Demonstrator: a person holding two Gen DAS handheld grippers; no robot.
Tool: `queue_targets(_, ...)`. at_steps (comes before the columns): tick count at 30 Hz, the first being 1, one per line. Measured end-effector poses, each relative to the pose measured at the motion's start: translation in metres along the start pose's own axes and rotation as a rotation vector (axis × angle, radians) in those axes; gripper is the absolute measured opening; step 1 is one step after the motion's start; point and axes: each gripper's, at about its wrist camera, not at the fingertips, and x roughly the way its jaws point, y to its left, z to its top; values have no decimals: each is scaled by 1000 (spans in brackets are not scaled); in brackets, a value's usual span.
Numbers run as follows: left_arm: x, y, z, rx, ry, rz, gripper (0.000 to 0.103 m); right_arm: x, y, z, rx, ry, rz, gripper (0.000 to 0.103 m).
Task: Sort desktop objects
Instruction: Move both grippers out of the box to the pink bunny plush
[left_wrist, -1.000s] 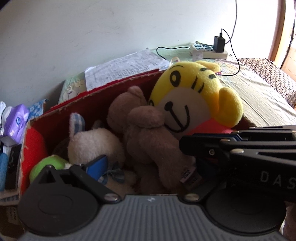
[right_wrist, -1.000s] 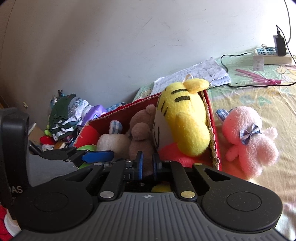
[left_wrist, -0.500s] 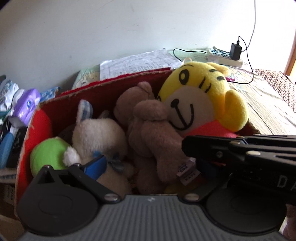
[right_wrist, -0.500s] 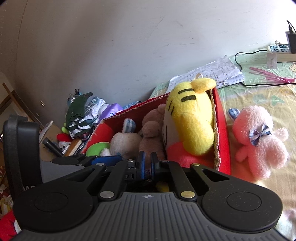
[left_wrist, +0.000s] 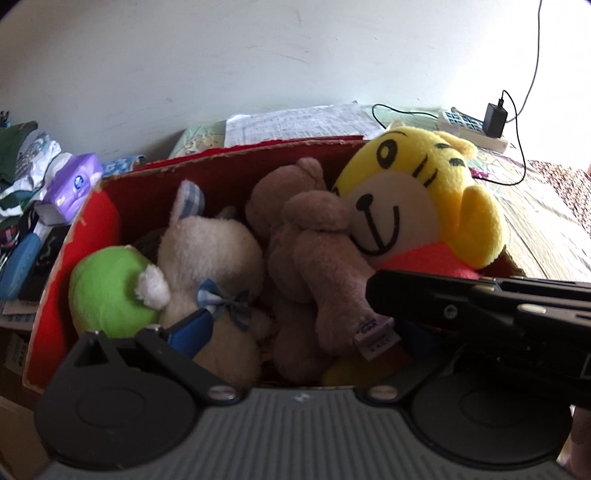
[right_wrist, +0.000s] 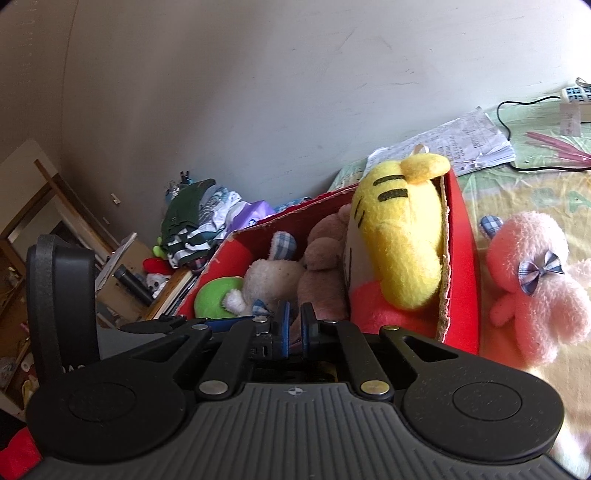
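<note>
A red box (right_wrist: 458, 266) on the bed holds a yellow tiger (right_wrist: 399, 236), brown bear (left_wrist: 317, 258), white rabbit (left_wrist: 207, 258) and green toy (left_wrist: 110, 291); a pink rabbit (right_wrist: 535, 284) lies just outside. The right gripper (right_wrist: 291, 325), fingers nearly together and empty, crosses the spread left gripper (left_wrist: 291, 328). Papers (left_wrist: 299, 123), a power strip (left_wrist: 472, 129) and a plain wall stand behind, now viewed from farther back.

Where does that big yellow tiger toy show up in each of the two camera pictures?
Left wrist view: yellow tiger toy sits right of centre, facing the camera, in the red box.
Right wrist view: it is at centre, seen side-on.
Shared landmark: the brown teddy beside it.
</note>
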Motion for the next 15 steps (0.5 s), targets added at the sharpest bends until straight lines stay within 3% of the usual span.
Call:
queue_targets(7,-7,-6,-3,-40,-18,78,102,-5,-11,4,-6,27,113,5)
queue_targets(11,-11,-9,-2,-59,-10,116,102,-15,-15,7,-28,25,160,18)
queue_targets(15,-19,-9,-2,-82,-13,148,102,-34,-29,13,-16,1,221,18)
